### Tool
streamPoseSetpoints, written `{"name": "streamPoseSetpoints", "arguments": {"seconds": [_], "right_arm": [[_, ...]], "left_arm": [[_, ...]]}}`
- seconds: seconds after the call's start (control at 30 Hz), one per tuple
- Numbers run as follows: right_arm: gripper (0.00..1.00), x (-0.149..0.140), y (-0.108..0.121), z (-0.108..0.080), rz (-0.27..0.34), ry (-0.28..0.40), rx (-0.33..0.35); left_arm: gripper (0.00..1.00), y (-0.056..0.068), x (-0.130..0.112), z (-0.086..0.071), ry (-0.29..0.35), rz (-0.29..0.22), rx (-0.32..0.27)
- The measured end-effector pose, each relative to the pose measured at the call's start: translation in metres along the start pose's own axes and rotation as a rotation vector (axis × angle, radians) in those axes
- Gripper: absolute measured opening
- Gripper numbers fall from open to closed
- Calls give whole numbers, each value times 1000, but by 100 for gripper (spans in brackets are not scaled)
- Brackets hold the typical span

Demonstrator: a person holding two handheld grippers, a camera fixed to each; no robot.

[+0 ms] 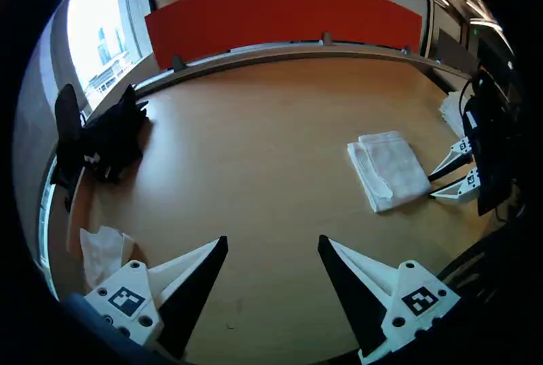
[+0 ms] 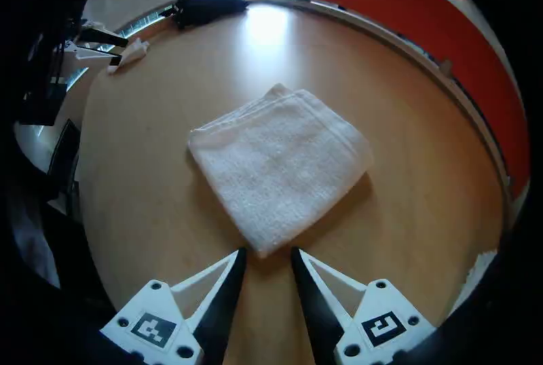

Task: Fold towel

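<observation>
**Folded towel point(image 2: 278, 168) with one corner at the right gripper point(image 2: 268, 251)**

The white towel lies on the table point(image 1: 258, 134), well apart from the red partition point(image 1: 285, 15), its long axis running toward it. The right gripper's fingers, narrowly parted, flank the corner without pinching it. The left gripper point(image 1: 271, 239) gapes wide, empty. Fingers bear square black-and-white markers point(image 1: 127, 300)

Folded white terry towel point(image 2: 282, 165) flat on light wooden table point(image 2: 421, 182); near corner just before slightly parted white-and-black right gripper point(image 2: 268, 256).

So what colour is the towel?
The towel is white; the right gripper view shows it best.
</observation>
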State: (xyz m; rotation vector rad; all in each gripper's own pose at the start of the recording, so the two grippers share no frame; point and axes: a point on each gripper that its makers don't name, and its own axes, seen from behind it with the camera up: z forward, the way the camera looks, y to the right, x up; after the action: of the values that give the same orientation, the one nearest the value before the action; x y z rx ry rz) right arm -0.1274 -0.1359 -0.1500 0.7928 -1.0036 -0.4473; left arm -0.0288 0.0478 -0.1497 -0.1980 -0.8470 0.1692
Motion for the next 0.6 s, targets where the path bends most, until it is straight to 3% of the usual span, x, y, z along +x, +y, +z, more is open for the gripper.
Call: {"name": "streamPoseSetpoints", "arguments": {"seconds": [0.4,0.6], "right_arm": [[6,0,-3,2,9,-3,2],[4,2,0,1,6,6,-11]], "left_arm": [[99,0,-1,0,-2,1,-1],[99,-1,-1,0,-2,0,-1]]}}
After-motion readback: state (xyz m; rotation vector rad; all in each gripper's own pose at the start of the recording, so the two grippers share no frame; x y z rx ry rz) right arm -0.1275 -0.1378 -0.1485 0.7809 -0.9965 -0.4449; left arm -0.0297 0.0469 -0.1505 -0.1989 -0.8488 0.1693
